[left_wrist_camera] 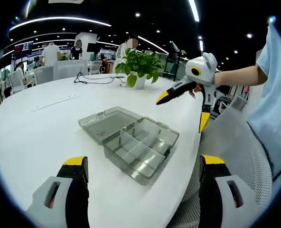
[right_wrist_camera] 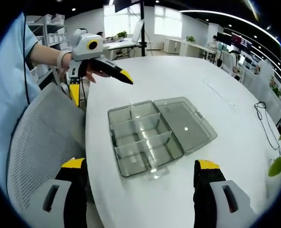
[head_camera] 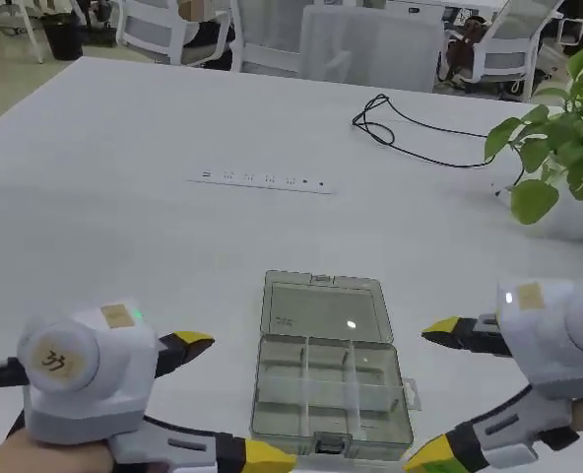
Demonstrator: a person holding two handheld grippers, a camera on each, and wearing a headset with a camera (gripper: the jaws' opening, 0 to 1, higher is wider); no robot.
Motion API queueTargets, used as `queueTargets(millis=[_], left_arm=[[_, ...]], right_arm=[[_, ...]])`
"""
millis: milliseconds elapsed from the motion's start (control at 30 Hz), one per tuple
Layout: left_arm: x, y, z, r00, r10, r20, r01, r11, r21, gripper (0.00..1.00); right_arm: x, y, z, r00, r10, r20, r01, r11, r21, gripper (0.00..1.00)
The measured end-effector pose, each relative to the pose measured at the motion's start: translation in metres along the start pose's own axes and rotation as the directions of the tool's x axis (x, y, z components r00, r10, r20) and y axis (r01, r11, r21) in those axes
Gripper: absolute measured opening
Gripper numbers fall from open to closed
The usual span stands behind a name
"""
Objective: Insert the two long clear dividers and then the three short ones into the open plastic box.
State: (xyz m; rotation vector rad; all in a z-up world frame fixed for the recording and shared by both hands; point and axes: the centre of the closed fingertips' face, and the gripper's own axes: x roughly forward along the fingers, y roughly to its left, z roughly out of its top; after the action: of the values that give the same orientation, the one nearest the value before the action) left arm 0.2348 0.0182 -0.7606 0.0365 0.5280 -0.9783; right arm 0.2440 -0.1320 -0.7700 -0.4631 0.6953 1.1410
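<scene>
Two hand-held grippers hover above the near edge of a white table (head_camera: 124,227), jaws spread wide and empty. The left gripper (head_camera: 234,399), at the lower left of the head view, and the right gripper (head_camera: 431,392), at the lower right, flank the open plastic box (head_camera: 301,436) without touching it. Each one's yellow tips stand well apart and grip nothing. Held out to either side, they leave the box in plain sight at the bottom centre of the frame, its lid (head_camera: 321,310) laid flat behind the base.

In the right gripper view, clear dividers (right_wrist_camera: 138,120) cross the base and split it into compartments. Two longer walls are plain to see, while the short ones are hard to count through the clear plastic. With dividers standing in the base and both grippers empty, the inserting looks at or near its end.

Farther up the head view lie a white power strip (head_camera: 262,180) and a looped black cable (head_camera: 400,136), both well apart from the work. A potted plant (head_camera: 557,148) leans in at the right edge.
</scene>
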Motion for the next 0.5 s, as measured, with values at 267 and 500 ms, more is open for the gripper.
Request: queueTargets(millis=[267, 500], left_arm=[[-0.016, -0.003, -0.009, 0.9984, 0.056, 0.004, -0.056, 0.998, 0.002, 1.0], [-0.028, -0.007, -0.01, 0.9924, 0.123, 0.01, -0.123, 0.992, -0.004, 1.0]], right_arm=[[-0.027, 0.01, -0.036, 0.9904, -0.125, 0.059, 0.116, 0.983, 0.139, 1.0], [-0.039, 0.016, -0.036, 0.9593, -0.228, 0.167, 0.191, 0.959, 0.21, 1.0]])
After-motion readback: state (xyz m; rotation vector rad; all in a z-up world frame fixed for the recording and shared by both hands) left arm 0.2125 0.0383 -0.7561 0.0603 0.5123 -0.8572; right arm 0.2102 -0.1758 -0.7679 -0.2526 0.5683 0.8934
